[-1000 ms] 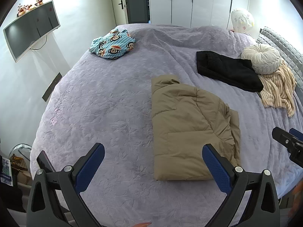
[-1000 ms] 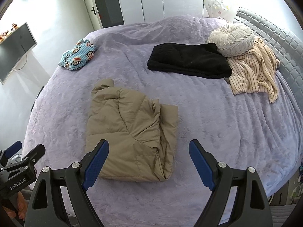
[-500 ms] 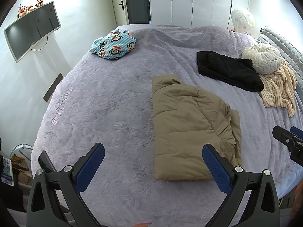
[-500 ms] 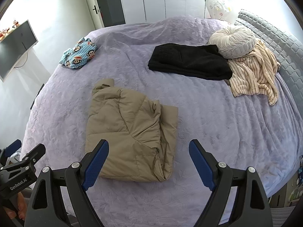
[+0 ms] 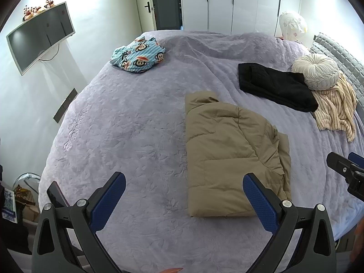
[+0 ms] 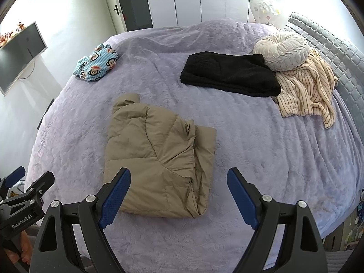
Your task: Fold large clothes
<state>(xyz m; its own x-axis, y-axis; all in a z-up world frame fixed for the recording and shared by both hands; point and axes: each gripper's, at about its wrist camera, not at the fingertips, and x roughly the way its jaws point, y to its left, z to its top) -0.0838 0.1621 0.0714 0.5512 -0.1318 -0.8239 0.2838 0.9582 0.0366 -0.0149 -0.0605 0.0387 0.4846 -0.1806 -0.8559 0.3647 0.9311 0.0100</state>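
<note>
A tan padded jacket (image 5: 229, 157) (image 6: 157, 159) lies folded into a rough rectangle on the lilac bed (image 5: 127, 122) (image 6: 261, 141), its collar toward the far side. My left gripper (image 5: 183, 178) hangs open above the bed's near edge, its right pad over the jacket's near corner, nothing between the jaws. My right gripper (image 6: 178, 176) is also open and empty, hovering over the jacket's near edge. Each gripper shows at the side of the other's view: the right gripper (image 5: 348, 170), the left gripper (image 6: 25, 186).
On the bed lie a folded black garment (image 5: 275, 86) (image 6: 229, 74), a cream striped garment (image 5: 334, 111) (image 6: 307, 88) under a round cushion (image 5: 316, 71) (image 6: 282, 51), and a blue monkey-print piece (image 5: 138, 54) (image 6: 96, 62). A wall screen (image 5: 41, 38) hangs at left; wardrobes stand behind.
</note>
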